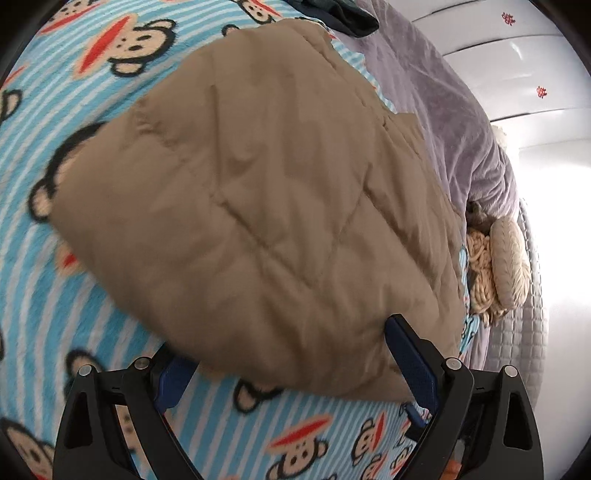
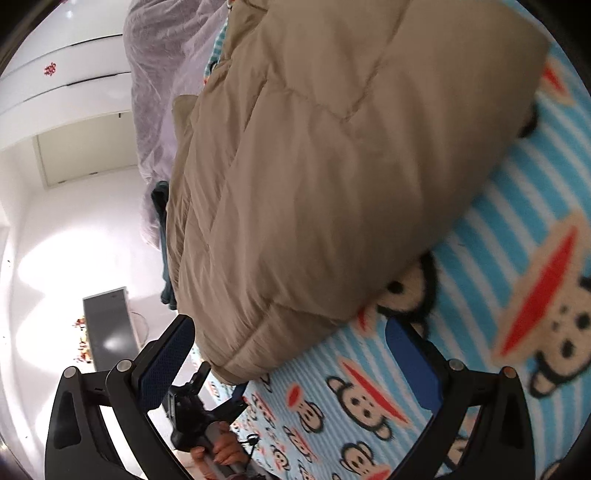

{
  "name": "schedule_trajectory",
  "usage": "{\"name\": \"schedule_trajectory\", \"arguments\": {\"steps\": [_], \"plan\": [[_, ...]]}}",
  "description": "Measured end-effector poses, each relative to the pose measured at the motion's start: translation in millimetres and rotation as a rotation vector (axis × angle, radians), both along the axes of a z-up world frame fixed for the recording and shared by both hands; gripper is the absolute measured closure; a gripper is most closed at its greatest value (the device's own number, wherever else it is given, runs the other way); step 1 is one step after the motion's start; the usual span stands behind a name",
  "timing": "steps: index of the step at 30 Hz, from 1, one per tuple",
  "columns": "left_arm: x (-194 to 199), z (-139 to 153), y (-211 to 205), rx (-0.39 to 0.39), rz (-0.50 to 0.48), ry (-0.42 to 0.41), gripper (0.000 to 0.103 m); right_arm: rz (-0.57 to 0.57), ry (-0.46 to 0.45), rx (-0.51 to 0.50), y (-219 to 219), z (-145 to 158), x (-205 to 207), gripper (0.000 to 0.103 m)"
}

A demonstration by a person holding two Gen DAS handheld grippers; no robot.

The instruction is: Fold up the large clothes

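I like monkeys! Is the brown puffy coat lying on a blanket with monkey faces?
Yes, the brown puffy coat lies on the blue striped blanket, which has monkey faces printed all over it.

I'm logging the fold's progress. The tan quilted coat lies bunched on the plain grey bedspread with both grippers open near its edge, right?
Not quite. The tan quilted coat lies on a blue-striped monkey-print blanket, as the left wrist view shows. The left gripper and right gripper are indeed open near its edge.

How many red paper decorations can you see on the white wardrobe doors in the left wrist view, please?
2: one red paper decoration near the top of the white wardrobe doors, another lower down to its right. Others may be hidden outside the view.
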State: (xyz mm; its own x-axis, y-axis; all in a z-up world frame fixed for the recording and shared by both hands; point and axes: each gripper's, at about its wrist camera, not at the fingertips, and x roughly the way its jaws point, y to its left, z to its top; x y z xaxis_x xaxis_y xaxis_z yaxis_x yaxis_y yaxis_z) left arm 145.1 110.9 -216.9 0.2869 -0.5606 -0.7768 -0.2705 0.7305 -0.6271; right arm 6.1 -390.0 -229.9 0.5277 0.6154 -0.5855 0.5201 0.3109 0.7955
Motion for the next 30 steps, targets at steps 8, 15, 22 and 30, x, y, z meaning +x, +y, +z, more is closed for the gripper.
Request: {"name": "schedule_trajectory", "arguments": {"steps": [8, 15, 22, 30], "plan": [[14.3, -16.1, -12.9, -0.031, 0.114, -0.035, 0.004, 0.022, -0.068, 0.094, 17.9, -23.1, 28.2, 0.000], [29.2, -11.5, -25.6, 0.034, 0.169, -0.051, 0.029, -0.007, -0.083, 0.079, 31.4, -27.4, 50.2, 0.000], [27.6, 28.5, -26.1, 0.064, 0.051, -0.160, 0.077, -0.024, -0.044, 0.086, 27.2, -17.6, 44.0, 0.071], [-8.7, 67.1, -17.3, 0.078, -0.034, -0.199, 0.077, 0.060, -0.092, 0.040, 32.4, 21.1, 14.3, 0.076]]}}
